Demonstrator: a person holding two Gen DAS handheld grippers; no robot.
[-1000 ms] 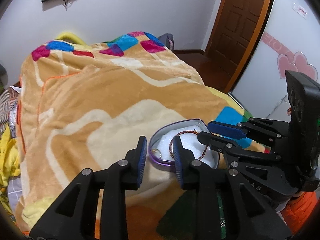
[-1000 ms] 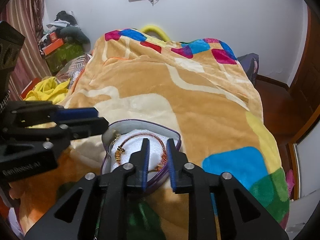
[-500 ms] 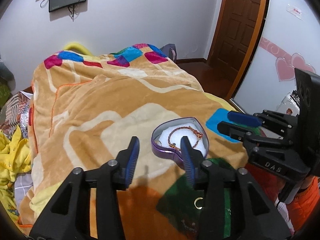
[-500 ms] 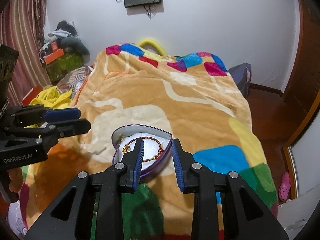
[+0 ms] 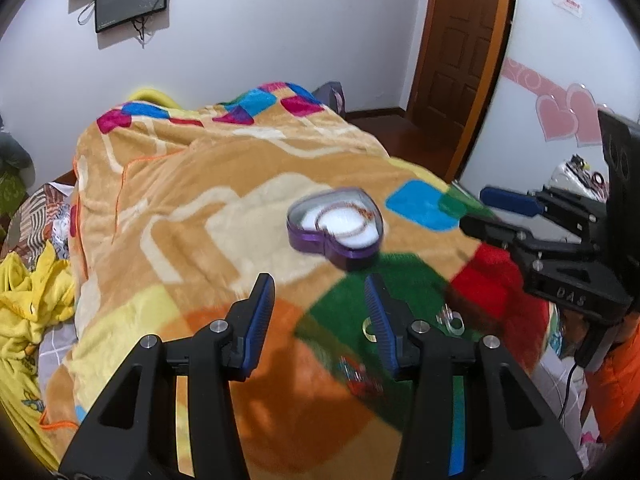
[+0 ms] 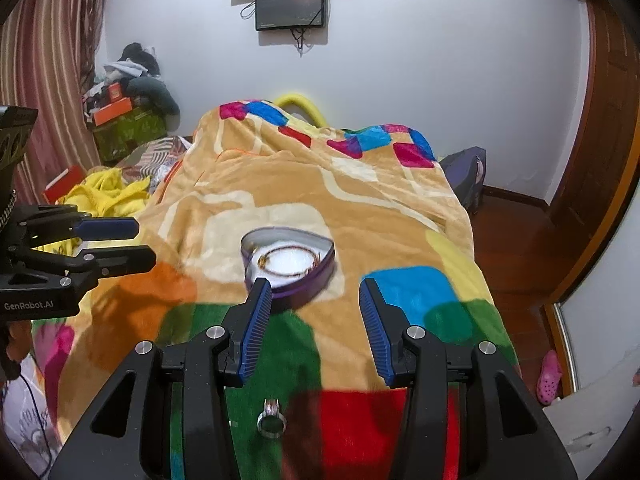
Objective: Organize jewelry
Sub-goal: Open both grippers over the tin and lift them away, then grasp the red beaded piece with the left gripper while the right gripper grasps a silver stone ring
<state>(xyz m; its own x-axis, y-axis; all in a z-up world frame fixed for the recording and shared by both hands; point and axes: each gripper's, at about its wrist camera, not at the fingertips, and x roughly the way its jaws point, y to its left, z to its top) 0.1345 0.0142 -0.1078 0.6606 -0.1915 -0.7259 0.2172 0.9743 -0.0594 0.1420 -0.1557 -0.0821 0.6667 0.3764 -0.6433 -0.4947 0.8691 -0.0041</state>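
Observation:
A purple heart-shaped tin lies on the patterned blanket, lined in white, with a reddish-gold bracelet inside; it also shows in the right wrist view. My left gripper is open and empty, held back from the tin. My right gripper is open and empty, just short of the tin. A silver ring lies on the blanket below the right gripper. A small gold ring and a clear ring lie on the green patch by the left gripper's right finger.
The blanket covers the whole bed. Yellow clothes lie at the bed's left side. A wooden door and bare floor are at the right. Boxes and clutter stand in the far left corner.
Both grippers pulled back and up from the tin and opened wider. The bracelet stays in the tin. The rings on the near blanket have come into view.

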